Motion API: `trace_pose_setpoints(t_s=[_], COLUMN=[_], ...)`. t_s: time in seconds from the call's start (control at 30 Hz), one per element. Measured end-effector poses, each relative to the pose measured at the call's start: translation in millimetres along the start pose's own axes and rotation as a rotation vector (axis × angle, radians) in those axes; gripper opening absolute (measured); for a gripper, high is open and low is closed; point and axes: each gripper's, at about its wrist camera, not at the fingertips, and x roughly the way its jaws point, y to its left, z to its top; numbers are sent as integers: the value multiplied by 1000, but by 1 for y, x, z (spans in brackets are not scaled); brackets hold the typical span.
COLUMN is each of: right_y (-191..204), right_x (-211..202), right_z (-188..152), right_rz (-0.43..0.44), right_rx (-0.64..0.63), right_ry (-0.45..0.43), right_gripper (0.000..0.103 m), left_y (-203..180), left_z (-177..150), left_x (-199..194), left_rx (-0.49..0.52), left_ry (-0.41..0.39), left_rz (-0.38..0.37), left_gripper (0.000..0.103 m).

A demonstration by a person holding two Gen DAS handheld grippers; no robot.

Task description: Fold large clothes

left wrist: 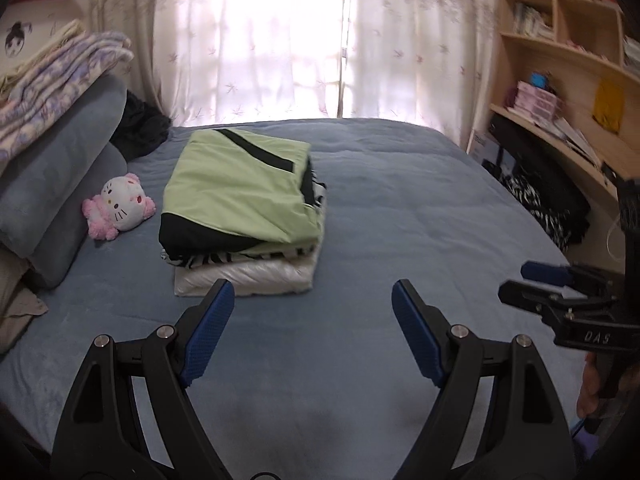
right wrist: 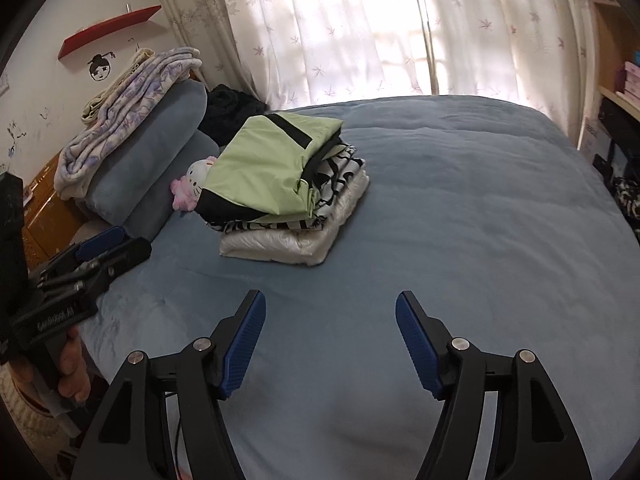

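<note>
A stack of folded clothes lies on the blue bed (left wrist: 400, 208): a light green and black garment (left wrist: 236, 184) on top, a black-and-white patterned one (left wrist: 224, 258) under it, a white one (left wrist: 256, 278) at the bottom. The stack also shows in the right wrist view (right wrist: 272, 168). My left gripper (left wrist: 312, 300) is open and empty, held above the bed in front of the stack. My right gripper (right wrist: 330, 312) is open and empty, to the right of the stack. Each gripper shows in the other's view, the right one (left wrist: 560, 292) and the left one (right wrist: 100, 252).
A Hello Kitty plush (left wrist: 120, 206) lies left of the stack beside blue pillows (left wrist: 60, 176) topped with folded blankets (left wrist: 60, 72). A dark garment (left wrist: 140, 128) lies near the curtain. Shelves (left wrist: 568, 60) and a patterned cloth (left wrist: 536, 200) stand at the right bedside.
</note>
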Motion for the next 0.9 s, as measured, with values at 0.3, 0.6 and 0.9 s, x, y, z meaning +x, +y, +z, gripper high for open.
trace_pose_setpoints(t_s=[0.3,0.6,0.9], right_y=[-17,-39,-52], right_x=[-128,-210,-208], right_z=[-58,-128,-225], right_rz=[44,50,-61], right_rx=[11,22,54], right_ry=[-85,-112,-102], right_gripper=[82,85,85], left_y=[-82,-117,-130], left_z=[-35,-70,-155], left_x=[-97,-147,-106], left_rx=[-17,-81,-73], left_ry=[-34,-11,12], left_rz=[-38,-72,62], left_gripper=[79,80,81])
